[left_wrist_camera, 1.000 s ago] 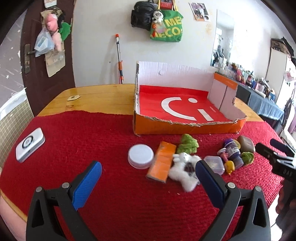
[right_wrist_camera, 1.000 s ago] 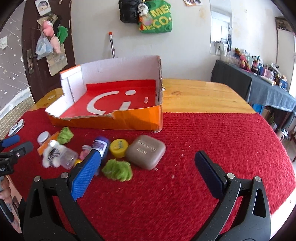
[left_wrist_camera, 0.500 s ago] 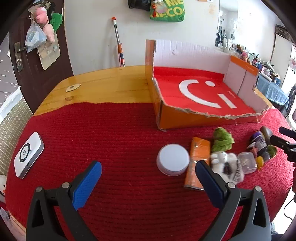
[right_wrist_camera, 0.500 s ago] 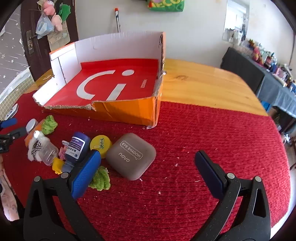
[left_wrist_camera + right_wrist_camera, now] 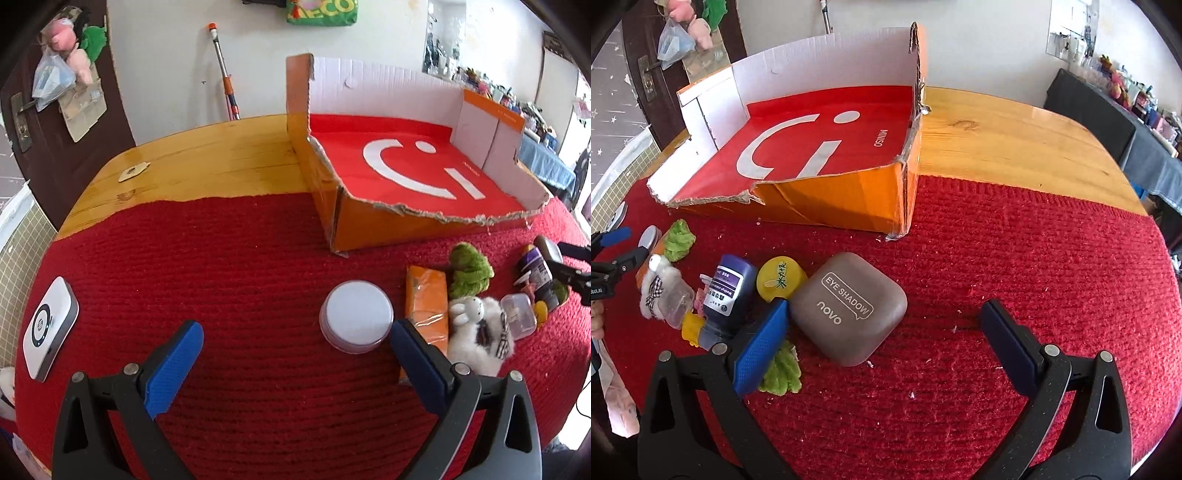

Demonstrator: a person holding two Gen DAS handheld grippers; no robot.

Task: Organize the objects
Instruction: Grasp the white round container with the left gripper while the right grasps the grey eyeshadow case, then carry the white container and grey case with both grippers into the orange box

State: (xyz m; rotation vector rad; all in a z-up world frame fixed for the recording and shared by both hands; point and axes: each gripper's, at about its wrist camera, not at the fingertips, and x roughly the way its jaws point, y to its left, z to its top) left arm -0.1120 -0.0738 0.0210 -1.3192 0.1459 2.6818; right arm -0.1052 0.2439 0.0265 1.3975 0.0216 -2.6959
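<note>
An open orange cardboard box with a red floor stands on the red cloth, its torn front wall facing the loose items. In front of my open left gripper sits a white round lid, just inside its right finger. Right of the lid lie an orange packet, a green plush and a white bunny toy. My open right gripper hovers over a brown eye-shadow case. Left of the case lie a yellow cap, a purple bottle and a green plush.
A white device lies at the cloth's left edge. Bare wooden table shows behind the cloth and right of the box. A dark door and a leaning pole stand behind the table.
Both grippers have come lower and closer to the items. The left one swung left, so the lid now lies by its right finger. The right one now has the brown case between its fingers.
</note>
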